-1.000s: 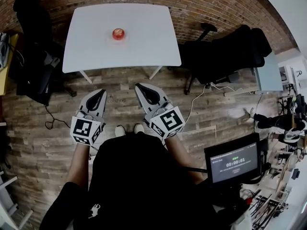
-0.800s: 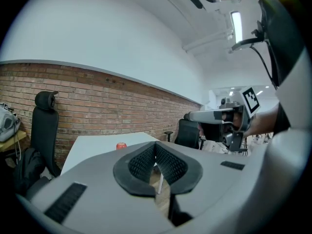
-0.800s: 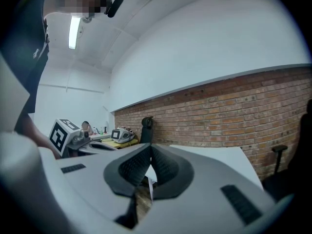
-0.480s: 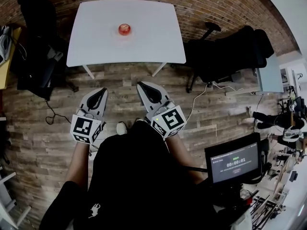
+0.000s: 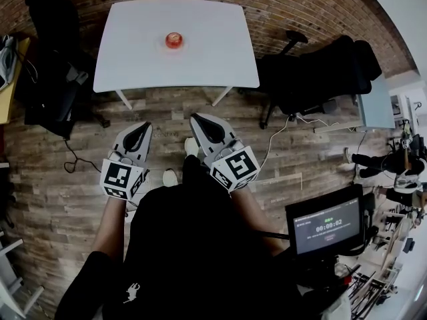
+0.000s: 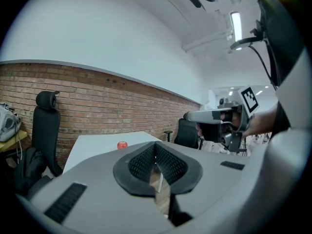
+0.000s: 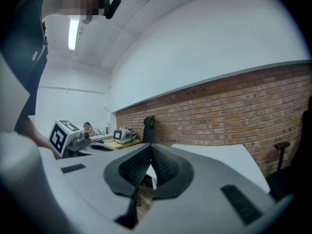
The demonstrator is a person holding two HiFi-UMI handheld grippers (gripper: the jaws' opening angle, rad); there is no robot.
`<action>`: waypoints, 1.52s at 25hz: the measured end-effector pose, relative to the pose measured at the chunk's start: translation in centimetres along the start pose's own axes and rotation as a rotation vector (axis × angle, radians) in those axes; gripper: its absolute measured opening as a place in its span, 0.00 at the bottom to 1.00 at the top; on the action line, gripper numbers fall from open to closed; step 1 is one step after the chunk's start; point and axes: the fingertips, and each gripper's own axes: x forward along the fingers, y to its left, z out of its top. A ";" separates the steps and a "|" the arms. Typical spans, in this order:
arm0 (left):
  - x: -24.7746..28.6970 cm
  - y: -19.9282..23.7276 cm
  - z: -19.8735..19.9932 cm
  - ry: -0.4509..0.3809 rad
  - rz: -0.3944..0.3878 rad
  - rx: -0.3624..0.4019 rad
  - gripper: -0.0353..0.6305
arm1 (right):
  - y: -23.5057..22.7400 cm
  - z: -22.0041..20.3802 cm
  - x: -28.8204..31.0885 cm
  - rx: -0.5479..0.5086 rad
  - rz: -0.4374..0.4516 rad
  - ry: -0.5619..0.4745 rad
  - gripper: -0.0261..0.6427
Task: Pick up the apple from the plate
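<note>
Apple (image 5: 174,40) on the white table (image 5: 213,62), well apart from the 2 tools. Left gripper (image 5: 143,127) and right gripper (image 5: 197,119) both clenched, empty, side by side above the plank floor (image 5: 60,199).

A white table (image 5: 200,59) stands against a brick wall (image 5: 287,5), on a floor of wooden planks (image 5: 60,199). A black office chair (image 5: 320,72) is just beside the right side of the table, and another black chair (image 5: 53,92) is at its left side. At the left edge is a part of a yellow desk (image 5: 5,99). At the lower right, a dark screen (image 5: 327,227) shows a timer.
</note>
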 end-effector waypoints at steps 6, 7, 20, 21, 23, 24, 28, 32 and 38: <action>-0.6 0.9 -0.1 0.011 0.016 0.002 0.06 | 0.2 0.4 0.6 -0.005 0.009 -0.009 0.05; -0.6 1.0 0.0 0.014 0.017 0.002 0.06 | 0.1 0.5 0.7 -0.004 0.010 -0.010 0.05; 6.3 3.0 1.8 0.019 0.025 0.002 0.06 | -6.5 1.2 4.4 0.008 0.038 -0.019 0.05; 7.0 3.3 2.0 0.021 0.029 0.002 0.06 | -7.2 1.2 4.7 0.014 0.040 -0.018 0.05; 8.1 3.8 2.3 0.025 0.039 0.003 0.06 | -8.4 1.2 5.3 0.020 0.043 -0.017 0.05; 8.5 4.0 2.4 0.026 0.043 0.006 0.06 | -8.8 1.2 5.6 0.018 0.045 -0.018 0.05; 9.2 4.3 3.0 0.023 0.055 0.018 0.06 | -9.4 1.5 6.2 0.007 0.062 -0.022 0.05; 11.5 4.9 3.8 0.012 0.070 0.027 0.06 | -11.9 1.5 7.3 0.006 0.074 -0.018 0.05; 14.6 5.5 4.2 0.032 0.096 0.024 0.06 | -15.1 1.4 8.9 0.012 0.111 -0.001 0.05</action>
